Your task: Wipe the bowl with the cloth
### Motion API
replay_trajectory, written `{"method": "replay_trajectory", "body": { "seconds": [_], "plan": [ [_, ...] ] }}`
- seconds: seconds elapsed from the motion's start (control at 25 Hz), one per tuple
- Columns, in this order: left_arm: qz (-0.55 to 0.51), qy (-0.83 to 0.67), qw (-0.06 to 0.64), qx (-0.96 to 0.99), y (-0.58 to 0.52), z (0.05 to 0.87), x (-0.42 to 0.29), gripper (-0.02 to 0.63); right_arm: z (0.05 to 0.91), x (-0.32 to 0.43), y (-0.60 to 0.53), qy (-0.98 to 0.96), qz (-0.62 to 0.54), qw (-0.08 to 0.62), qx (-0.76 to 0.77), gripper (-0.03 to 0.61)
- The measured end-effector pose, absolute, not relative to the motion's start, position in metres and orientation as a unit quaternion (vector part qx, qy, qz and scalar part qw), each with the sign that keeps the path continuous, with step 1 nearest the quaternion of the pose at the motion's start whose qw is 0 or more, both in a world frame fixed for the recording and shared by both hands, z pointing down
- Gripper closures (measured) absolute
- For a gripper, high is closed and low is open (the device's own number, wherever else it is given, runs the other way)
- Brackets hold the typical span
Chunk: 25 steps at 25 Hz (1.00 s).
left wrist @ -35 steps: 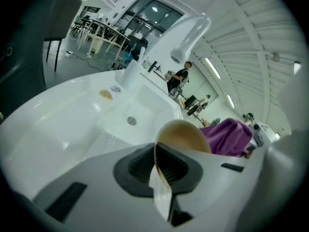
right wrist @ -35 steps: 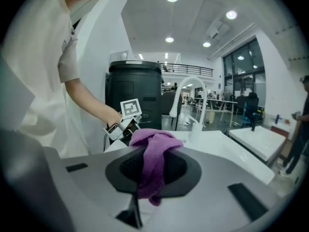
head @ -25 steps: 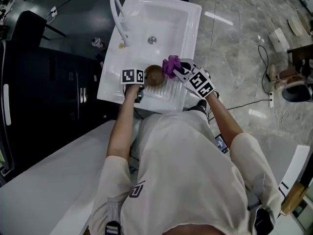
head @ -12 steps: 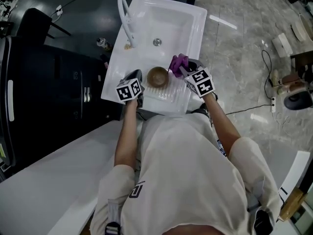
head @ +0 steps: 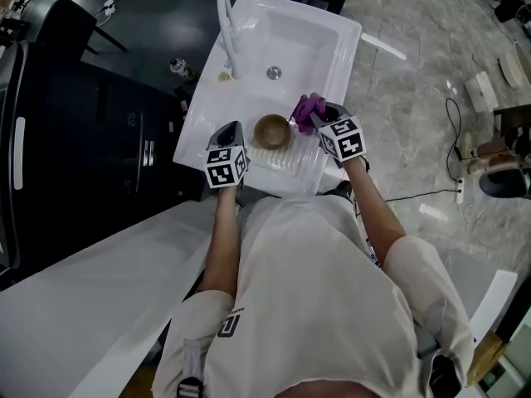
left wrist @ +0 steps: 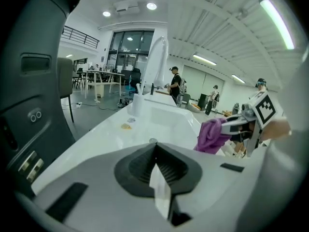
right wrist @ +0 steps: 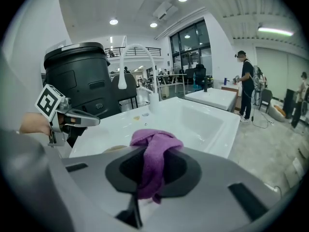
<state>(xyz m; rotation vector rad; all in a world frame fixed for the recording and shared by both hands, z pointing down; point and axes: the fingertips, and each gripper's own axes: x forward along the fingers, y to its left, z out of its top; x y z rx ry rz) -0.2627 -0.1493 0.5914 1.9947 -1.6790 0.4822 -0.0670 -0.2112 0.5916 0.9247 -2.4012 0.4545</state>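
A brown bowl (head: pixel 271 132) stands upright on the ribbed drainboard of the white sink (head: pixel 328 65). My left gripper (head: pixel 233 131) is to the bowl's left, apart from it, its jaws shut with nothing between them (left wrist: pixel 155 148). My right gripper (head: pixel 314 121) is at the bowl's right rim, shut on a bunched purple cloth (head: pixel 307 108). In the right gripper view the cloth (right wrist: pixel 155 140) hangs from the jaws, and a sliver of the bowl (right wrist: pixel 115 149) shows past them. The left gripper view hides the bowl but shows the cloth (left wrist: pixel 211 135).
A white curved faucet (head: pixel 226 23) stands at the basin's far left, with the drain (head: pixel 274 73) in the basin floor. A black cabinet (head: pixel 91 139) flanks the sink's left. A white counter (head: pixel 91 305) lies at the lower left. Cables (head: pixel 452 114) lie on the floor at the right.
My left gripper has come away from the bowl's left rim, drawn back toward the person and shut empty. The right gripper keeps the cloth at the bowl's right side.
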Motion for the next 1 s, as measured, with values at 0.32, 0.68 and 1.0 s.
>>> {"method": "replay_trajectory", "body": {
  "seconds": [0.32, 0.68, 1.0],
  "plan": [
    [0.182, -0.618, 0.232, 0.729, -0.15, 0.594, -0.262, 0.606, 0.592, -0.063, -0.21, -0.887, 0.166, 0.261, 0.342, 0.529],
    [0.192, -0.61, 0.237, 0.731, -0.144, 0.603, -0.255, 0.606, 0.589, -0.065, -0.213, -0.889, 0.159, 0.256, 0.345, 0.529],
    [0.192, -0.609, 0.235, 0.733, -0.144, 0.601, -0.253, 0.606, 0.584, -0.07, -0.216, -0.891, 0.154, 0.253, 0.343, 0.529]
  ]
}}
